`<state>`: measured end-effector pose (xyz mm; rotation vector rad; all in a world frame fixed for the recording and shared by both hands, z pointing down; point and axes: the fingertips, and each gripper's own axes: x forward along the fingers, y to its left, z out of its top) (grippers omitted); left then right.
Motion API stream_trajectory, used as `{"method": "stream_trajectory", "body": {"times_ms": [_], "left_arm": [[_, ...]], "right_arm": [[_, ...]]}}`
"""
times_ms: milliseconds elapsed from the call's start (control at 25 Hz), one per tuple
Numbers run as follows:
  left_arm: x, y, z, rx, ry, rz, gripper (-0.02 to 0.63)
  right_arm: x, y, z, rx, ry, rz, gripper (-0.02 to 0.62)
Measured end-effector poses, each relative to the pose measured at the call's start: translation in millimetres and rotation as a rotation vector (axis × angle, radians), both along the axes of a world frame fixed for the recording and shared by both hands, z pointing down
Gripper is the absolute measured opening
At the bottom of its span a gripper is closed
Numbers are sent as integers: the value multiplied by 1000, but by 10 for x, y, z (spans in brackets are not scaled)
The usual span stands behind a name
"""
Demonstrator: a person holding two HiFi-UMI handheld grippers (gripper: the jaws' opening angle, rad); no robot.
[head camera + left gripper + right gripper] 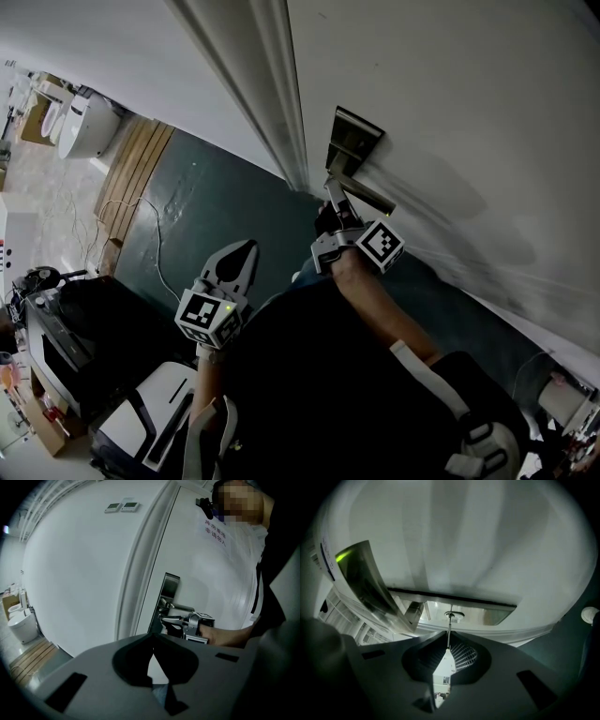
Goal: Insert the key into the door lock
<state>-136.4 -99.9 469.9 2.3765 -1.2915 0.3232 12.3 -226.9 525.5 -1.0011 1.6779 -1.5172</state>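
A steel lock plate [352, 139] with a lever handle [367, 194] sits on the white door [469, 103]. My right gripper [335, 199] is just below the handle, shut on a thin key [448, 633]. The key's tip is at the round keyhole [453, 616] in the shiny plate [492, 615]; how deep it sits cannot be told. The handle [370, 585] crosses to the left. My left gripper [238, 265] hangs lower left, away from the door, shut and holding nothing. The left gripper view shows the right gripper [174, 622] at the lock plate [169, 590].
The door frame [267, 84] runs beside the lock. A dark green floor [216, 197] lies below, with wooden boards [131, 178], a white cable [156, 239] and toilets [82, 127] at the left. Black equipment [61, 342] stands at the lower left.
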Motion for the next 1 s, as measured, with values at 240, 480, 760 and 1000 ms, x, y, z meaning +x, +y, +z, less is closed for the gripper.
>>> {"method": "stream_trajectory", "body": {"times_ms": [240,480,760,1000], "left_arm": [[-1,-8,-11,8,-3,5,8],[-12,-25,-10,15,-6,6,8],[-20,12,4,-3,7,10,8],[-22,37,23,-11,27,13,8]], "right_arm": [[0,-29,6,23,-16,11,34],[46,-74,21,20,31,9,35],[52,-63,8,50,69,5,39],[52,-65,-49,64,26,23,56]]}}
